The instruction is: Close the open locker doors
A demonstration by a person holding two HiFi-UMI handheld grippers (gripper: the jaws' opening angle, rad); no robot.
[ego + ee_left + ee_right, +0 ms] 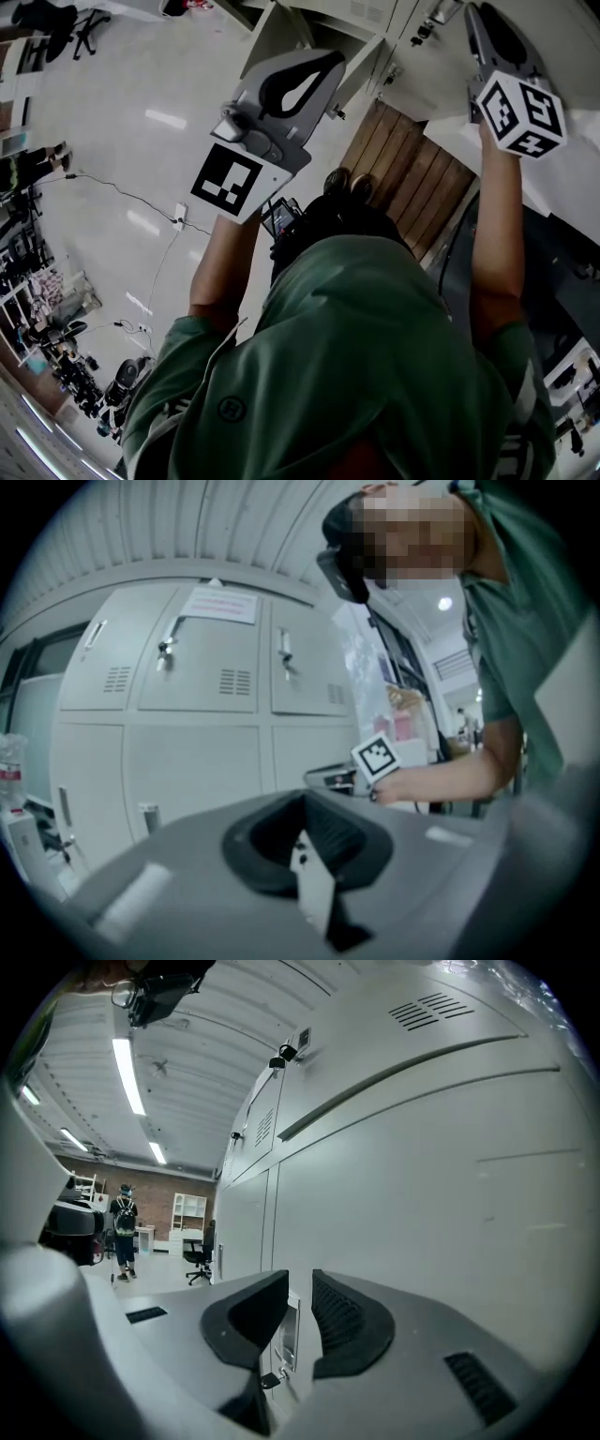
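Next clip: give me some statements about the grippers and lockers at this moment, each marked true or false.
1. The right gripper has its jaws apart with nothing between them. True.
2. The left gripper is clamped on a locker handle. False: its jaws hold nothing, and it is held away from the lockers.
3. A paper notice is stuck on an upper locker door. True.
4. The person wears a red shirt. False: the shirt is green.
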